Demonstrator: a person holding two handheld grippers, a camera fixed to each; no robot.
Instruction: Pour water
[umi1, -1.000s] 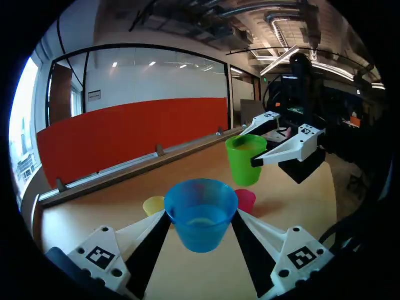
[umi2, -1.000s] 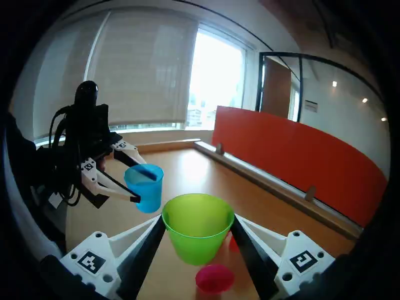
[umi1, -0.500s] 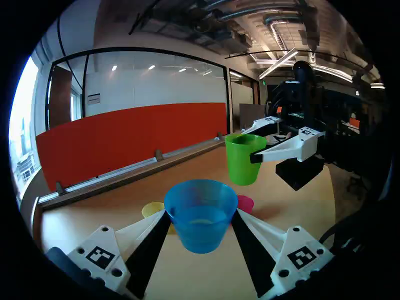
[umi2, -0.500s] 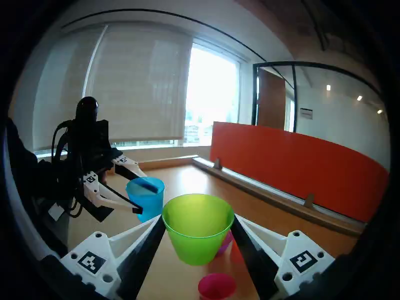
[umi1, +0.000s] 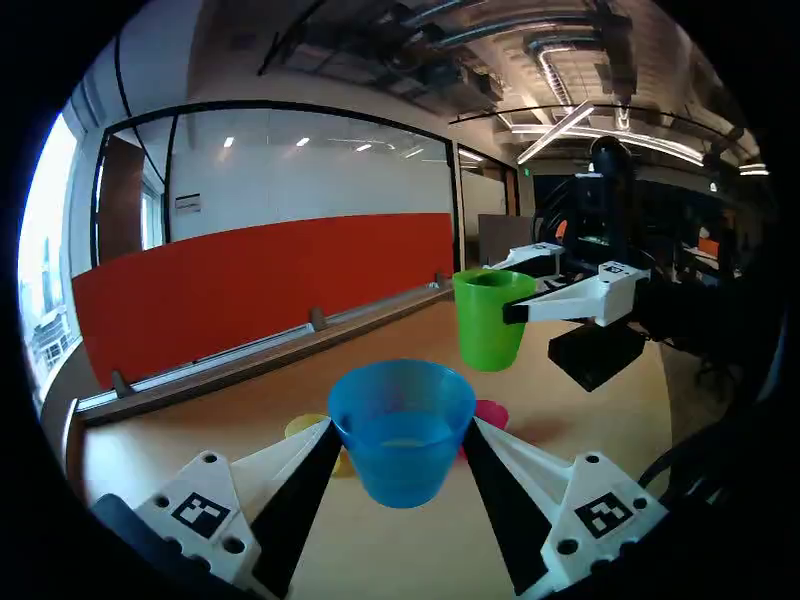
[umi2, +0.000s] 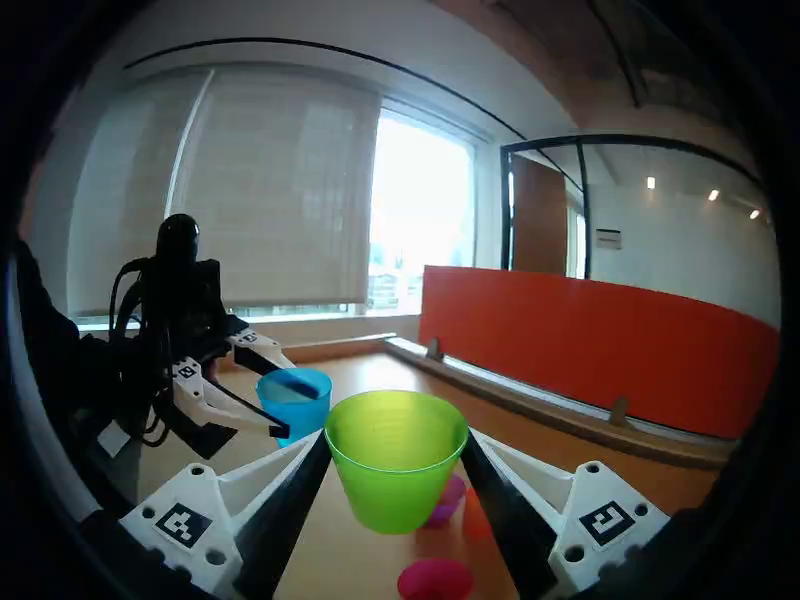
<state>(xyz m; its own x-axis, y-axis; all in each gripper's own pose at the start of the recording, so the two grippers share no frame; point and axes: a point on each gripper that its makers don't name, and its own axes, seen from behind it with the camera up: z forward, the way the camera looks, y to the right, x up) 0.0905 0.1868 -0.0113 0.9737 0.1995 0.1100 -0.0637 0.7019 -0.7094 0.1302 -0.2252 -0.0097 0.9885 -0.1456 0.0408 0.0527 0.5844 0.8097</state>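
My left gripper (umi1: 400, 428) is shut on a translucent blue cup (umi1: 402, 455), held upright above the wooden table (umi1: 600, 400); a faint liquid line shows through its wall. My right gripper (umi2: 396, 452) is shut on a lime-green cup (umi2: 396, 480), also upright. In the left gripper view the green cup (umi1: 488, 325) hangs ahead and to the right, pinched by the right gripper (umi1: 497, 300). In the right gripper view the blue cup (umi2: 297, 405) sits just left of the green one, in the left gripper (umi2: 285, 402). The two cups are apart.
Small cups stand on the table below: yellow (umi1: 303, 428) and pink (umi1: 491, 412) in the left gripper view; pink (umi2: 435, 578), purple (umi2: 447, 497) and orange (umi2: 473, 517) in the right gripper view. A red partition (umi1: 250, 280) runs along the table's far edge.
Both held cups have risen above the table. In the left gripper view the green cup has levelled, so its inside no longer shows. The blue and green cups look slightly closer together.
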